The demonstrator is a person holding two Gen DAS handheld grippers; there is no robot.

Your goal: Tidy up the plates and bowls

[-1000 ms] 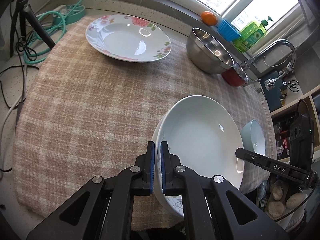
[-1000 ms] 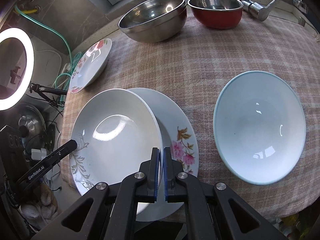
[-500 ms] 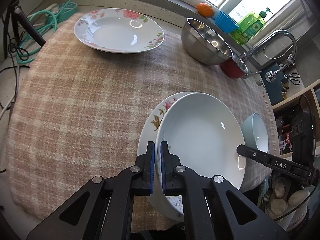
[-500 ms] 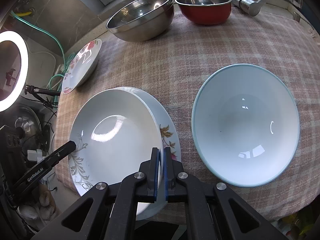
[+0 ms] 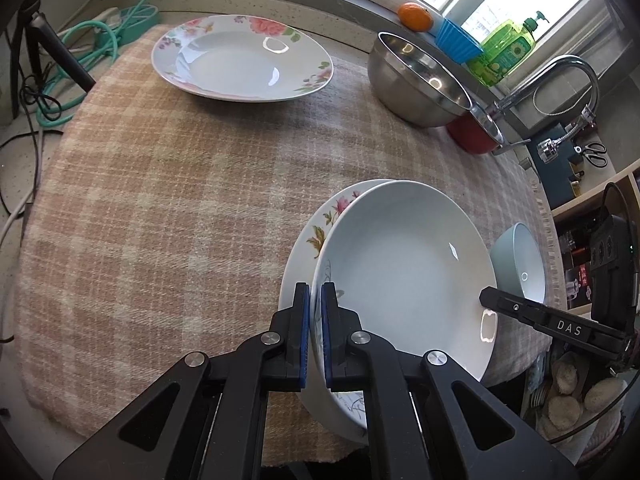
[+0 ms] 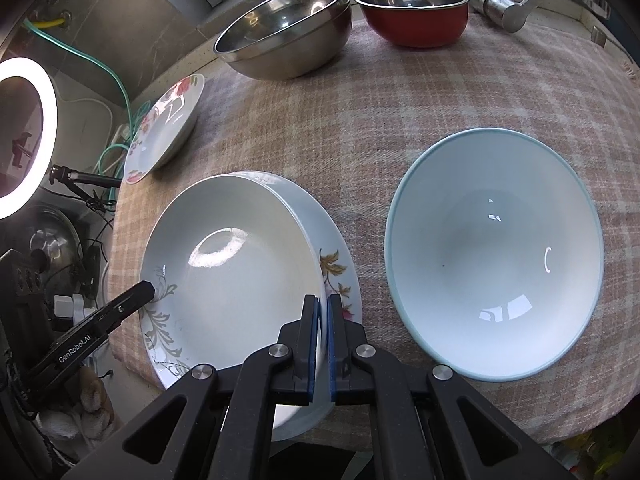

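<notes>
"DAS", "GenRobot.AI" on opposite tongs [image 5: 568, 326] [image 6: 80, 350]

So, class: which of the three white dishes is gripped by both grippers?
The white deep plate with grey vine trim, lying on the flowered plate; both rims pinched.

Cloth [image 5: 168, 208] is pink/beige plaid. Top plate [image 6: 240, 268] white w/ grey scrollwork on the rim, plate under it [image 6: 340, 272] white w/ pink flowers + tan leaves. Far plate [image 5: 240, 60] white w/ pink roses. Bowl [image 6: 496, 256] pale blue, white inside. Mixing bowl [image 6: 288, 36] bare steel, smaller bowl [image 6: 416, 12] red outside.
</notes>
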